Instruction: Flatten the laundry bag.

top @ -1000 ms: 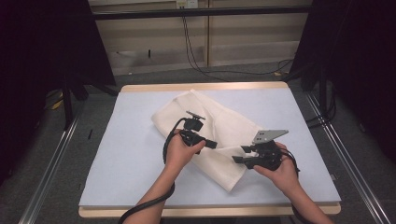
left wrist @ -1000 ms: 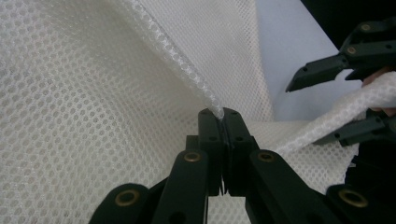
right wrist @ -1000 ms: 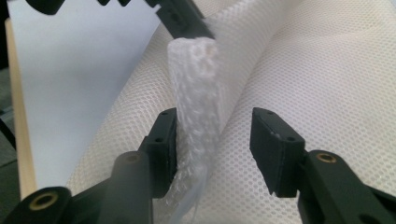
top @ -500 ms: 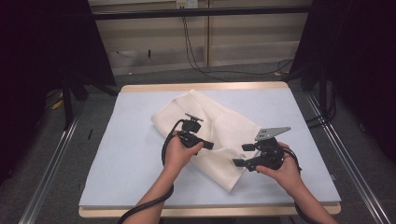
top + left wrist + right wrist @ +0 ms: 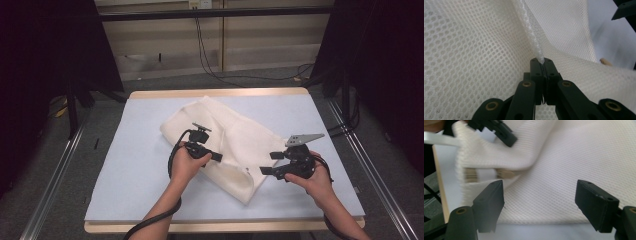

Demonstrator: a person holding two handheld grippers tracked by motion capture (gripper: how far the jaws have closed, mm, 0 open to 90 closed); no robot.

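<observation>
A white mesh cloth (image 5: 235, 135) lies crumpled across the middle of the pale blue table cover (image 5: 140, 150). My left gripper (image 5: 219, 157) rests on the cloth's near side, shut on a raised fold of the mesh (image 5: 537, 47), which stands up from between its jaws (image 5: 543, 62). My right gripper (image 5: 267, 163) sits at the cloth's right edge. Its jaws have just been opening and now stand wide (image 5: 539, 192), pressing on nothing; the mesh (image 5: 574, 157) lies beyond them. The left gripper (image 5: 499, 130) shows farther off in the right gripper view.
The table has a wooden rim (image 5: 220, 92). Metal rails (image 5: 55, 185) run along the floor on both sides. Cables (image 5: 210, 60) hang at the back wall. Dark stands and curtains (image 5: 45, 60) flank the table.
My right gripper has opened its jaws and drawn a little to the right, off the cloth's edge. The left gripper has stayed where it was, still pinching the fold.
</observation>
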